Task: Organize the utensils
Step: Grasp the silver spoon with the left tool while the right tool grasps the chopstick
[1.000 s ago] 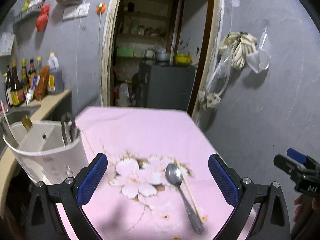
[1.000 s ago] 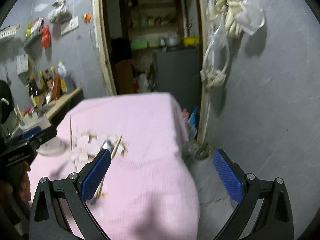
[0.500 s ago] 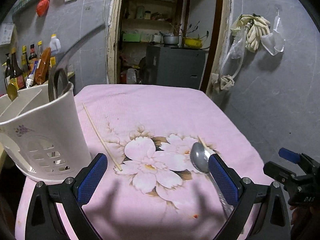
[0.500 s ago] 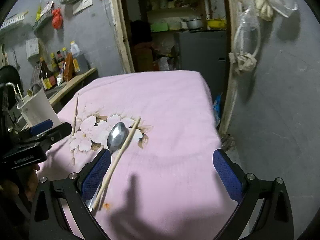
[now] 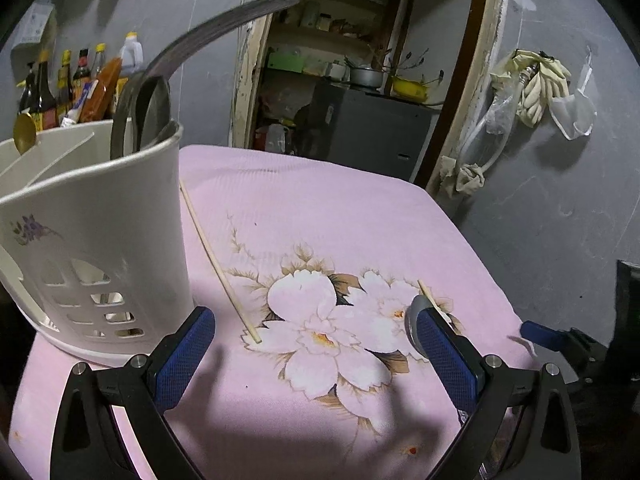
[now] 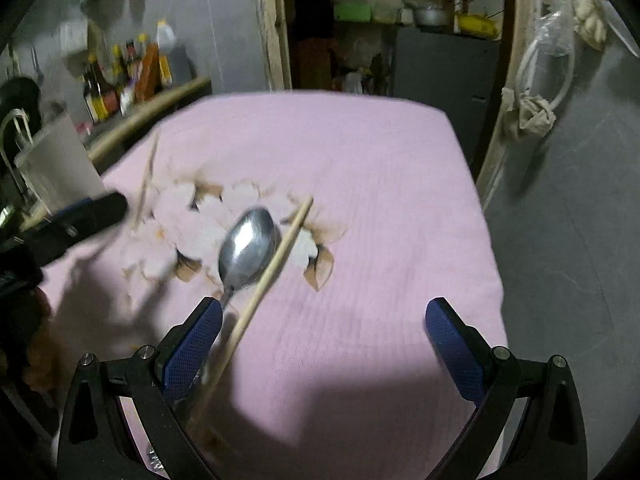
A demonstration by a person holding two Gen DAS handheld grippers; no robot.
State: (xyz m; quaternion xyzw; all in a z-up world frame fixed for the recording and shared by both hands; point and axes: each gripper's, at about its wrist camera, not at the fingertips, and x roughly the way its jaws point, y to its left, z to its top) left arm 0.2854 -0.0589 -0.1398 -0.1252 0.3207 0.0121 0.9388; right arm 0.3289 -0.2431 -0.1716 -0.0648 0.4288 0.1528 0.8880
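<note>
1. Pink cloth (image 5: 340,216), flower print at its middle: my landmark for everything below; it covers the table.

2. White utensil holder (image 5: 100,240): stands upright on the cloth's left edge as my left camera sees it. It holds a long dark metal utensil (image 5: 208,30), which curves up over the rim, and a gold spoon (image 5: 24,138) farther back.

3. Chopstick (image 5: 218,266): lies loose on the cloth just beside the holder, its near tip at the flower print.

4. Second chopstick (image 6: 276,256): lies on the print, slanting along the spoon's right side. I cannot tell whether the two touch.

5. Steel spoon (image 6: 248,250): bowl up on the flower print, handle running toward me and passing under my right tool's left finger.

6. My left gripper (image 5: 316,354): fingers spread wide, holding nothing, low over the near part of the print, the first chopstick's tip between them.

7. My right gripper (image 6: 324,340): fingers spread wide, holding nothing, low over the cloth's near right part, the spoon's neck just inside its left pad (image 6: 196,350).

8. Bottles (image 5: 76,88): on a counter beyond the cloth's left side.
</note>
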